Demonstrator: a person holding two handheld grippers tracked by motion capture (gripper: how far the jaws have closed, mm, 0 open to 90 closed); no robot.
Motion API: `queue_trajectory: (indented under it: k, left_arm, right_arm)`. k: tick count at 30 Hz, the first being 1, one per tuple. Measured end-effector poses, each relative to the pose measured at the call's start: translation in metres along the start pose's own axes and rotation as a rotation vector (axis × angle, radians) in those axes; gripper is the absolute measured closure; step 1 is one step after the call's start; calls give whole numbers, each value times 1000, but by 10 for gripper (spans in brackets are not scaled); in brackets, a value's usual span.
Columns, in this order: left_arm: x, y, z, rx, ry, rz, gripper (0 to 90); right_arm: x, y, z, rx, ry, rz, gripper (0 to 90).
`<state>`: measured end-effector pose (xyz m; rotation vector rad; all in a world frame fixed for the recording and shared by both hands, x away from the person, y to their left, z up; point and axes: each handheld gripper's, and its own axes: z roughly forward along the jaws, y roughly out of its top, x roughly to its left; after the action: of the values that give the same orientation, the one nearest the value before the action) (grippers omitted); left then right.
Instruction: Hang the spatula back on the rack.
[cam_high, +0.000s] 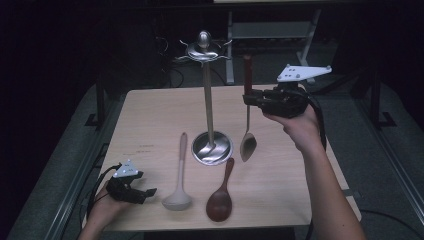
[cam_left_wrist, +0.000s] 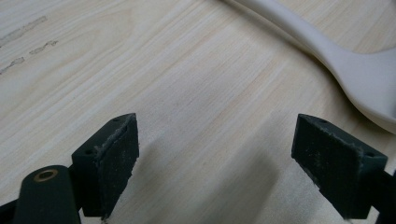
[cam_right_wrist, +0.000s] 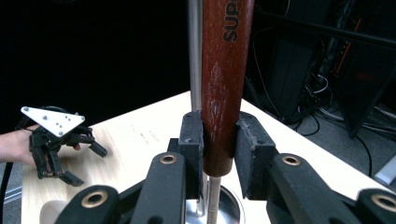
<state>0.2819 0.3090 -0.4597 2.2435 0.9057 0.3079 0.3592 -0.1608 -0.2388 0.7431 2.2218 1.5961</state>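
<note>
My right gripper (cam_high: 248, 100) is shut on the red-brown handle of a long spoon (cam_high: 247, 142) and holds it upright in the air, bowl down, just right of the metal utensil stand (cam_high: 207, 100). In the right gripper view the pads (cam_right_wrist: 252, 149) of my right gripper (cam_right_wrist: 219, 144) clamp the handle (cam_right_wrist: 224, 70), with the stand's pole (cam_right_wrist: 195, 56) right behind it. My left gripper (cam_high: 147, 195) rests at the table's front left, open and holding nothing. The left gripper view has bare wood between the jaws of the left gripper (cam_left_wrist: 219, 163), and the pale ladle (cam_left_wrist: 355, 74) lies beyond them.
A pale ladle (cam_high: 179, 185) and a dark brown wooden spoon (cam_high: 221, 197) lie flat in front of the stand's round base (cam_high: 212, 147) on the light wooden table (cam_high: 150, 115). Hooks ring the stand's top (cam_high: 203, 50). Dark floor and shelving surround the table.
</note>
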Motion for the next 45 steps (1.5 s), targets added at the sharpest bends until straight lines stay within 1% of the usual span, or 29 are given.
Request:
queue_trajectory:
  k: [3, 4, 5, 6, 11, 22, 27, 33, 34, 40, 45]
  left_arm:
    - [0, 0, 0, -1, 0, -1, 147]
    - [0, 0, 0, -3, 0, -2, 147]
    - [0, 0, 0, -4, 0, -2, 147]
    - [0, -1, -1, -4, 0, -3, 148]
    - [1, -1, -1, -5, 0, -3, 147]
    - [0, 0, 0, -2, -2, 1, 148]
    - [0, 0, 0, -2, -3, 1, 148]
    - [-1, 0, 0, -4, -4, 2, 148]
    - [-1, 0, 0, -4, -5, 2, 148]
    - [-1, 0, -1, -5, -7, 3, 147]
    - [-1, 0, 0, -5, -7, 6, 148]
  right_arm:
    - [2, 4, 2, -6, 3, -6, 738]
    - [3, 9, 4, -14, 10, -16, 738]
    - [3, 9, 4, -14, 10, -16, 738]
    - [5, 12, 6, -15, 23, -25, 738]
    - [9, 19, 11, -17, 33, -41, 738]
    - [8, 21, 16, -13, 28, -45, 737]
    - [7, 23, 20, -3, 25, -42, 737]
    - [6, 26, 29, 4, 29, -42, 737]
    - [7, 27, 33, 9, 31, -41, 737]
    - [7, 28, 41, 17, 31, -40, 737]
    - [9, 27, 44, 26, 14, -52, 736]
